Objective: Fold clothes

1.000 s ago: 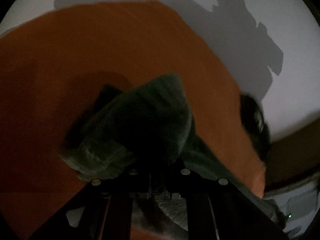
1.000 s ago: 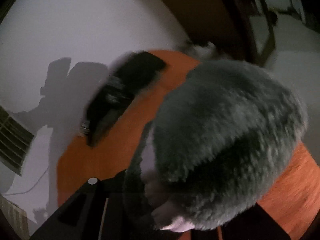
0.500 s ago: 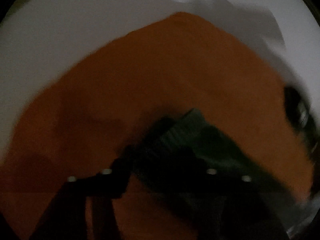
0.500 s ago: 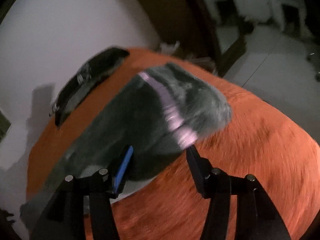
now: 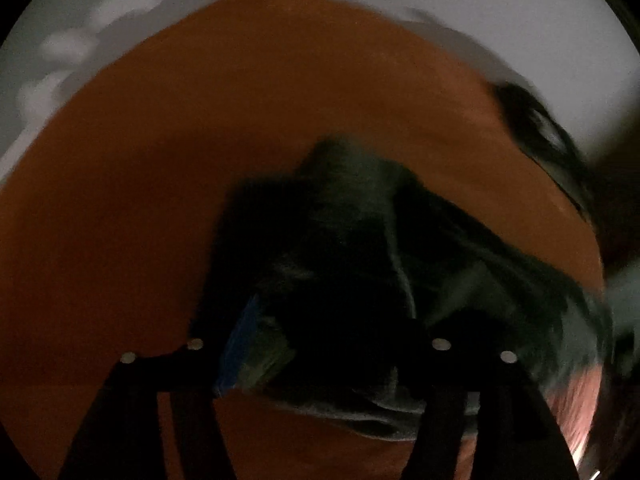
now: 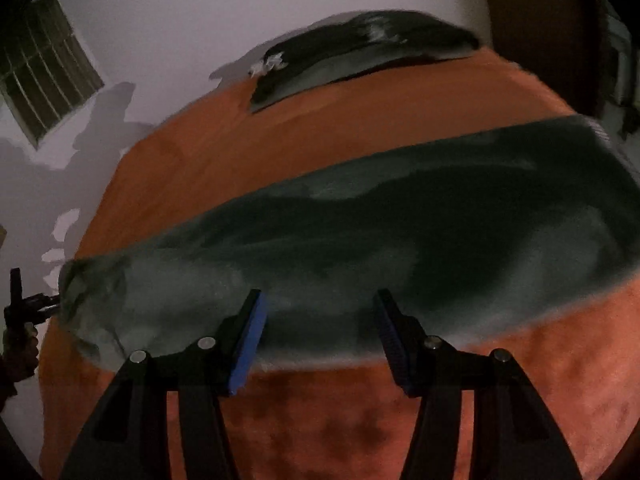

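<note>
A rust-orange plush bedspread fills both views. Across it a dark grey-green fleecy garment lies stretched, its long axis running from lower left to upper right of the right wrist frame. A second dark folded garment sits at the top edge. The right gripper hangs with jaws apart over the fleece's near edge, gripping nothing. The left gripper is opening; fleece lies bunched between its jaws, seemingly released, though that view is dim.
</note>
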